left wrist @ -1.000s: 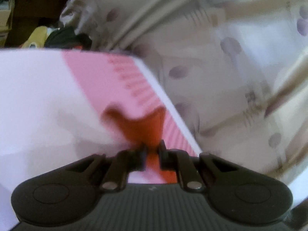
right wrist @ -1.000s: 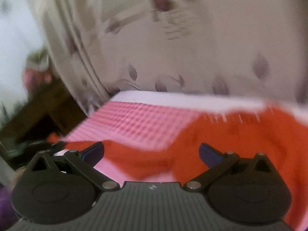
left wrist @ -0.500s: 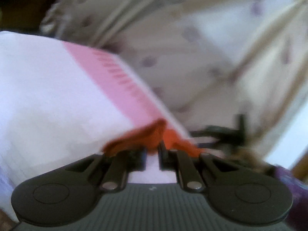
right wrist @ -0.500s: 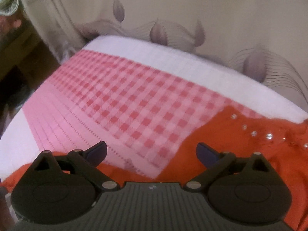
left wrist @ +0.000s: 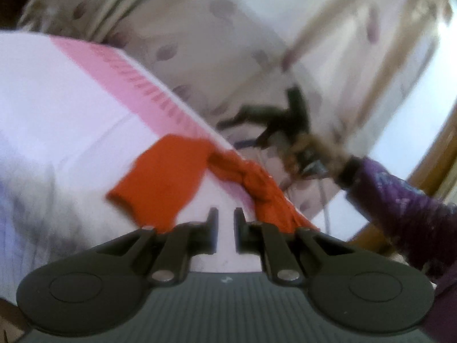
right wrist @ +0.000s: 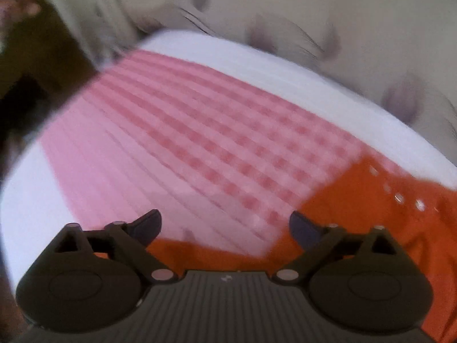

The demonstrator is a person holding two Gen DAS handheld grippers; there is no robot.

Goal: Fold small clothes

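An orange garment (left wrist: 162, 180) lies on the white and pink cloth (left wrist: 65, 108), one part flat, another bunched along the edge toward the right. My left gripper (left wrist: 223, 217) has its jaws close together with a narrow gap, and nothing between them; the garment lies just ahead and to both sides. In the right wrist view the orange garment (right wrist: 371, 208), with small shiny studs, lies at the right and runs under the gripper. My right gripper (right wrist: 225, 223) is wide open and empty above the pink checked cloth (right wrist: 200, 148).
A beige curtain (left wrist: 228, 43) with purple leaf shapes hangs behind the surface and shows in the right wrist view (right wrist: 314, 20) too. The person's purple-sleeved arm (left wrist: 400, 200) holds the other gripper at the right. Dark furniture (right wrist: 34, 65) stands at the left.
My left gripper has let go of the orange garment, which now lies ahead on the cloth. The right gripper stays open and has shifted a little over the checked cloth.
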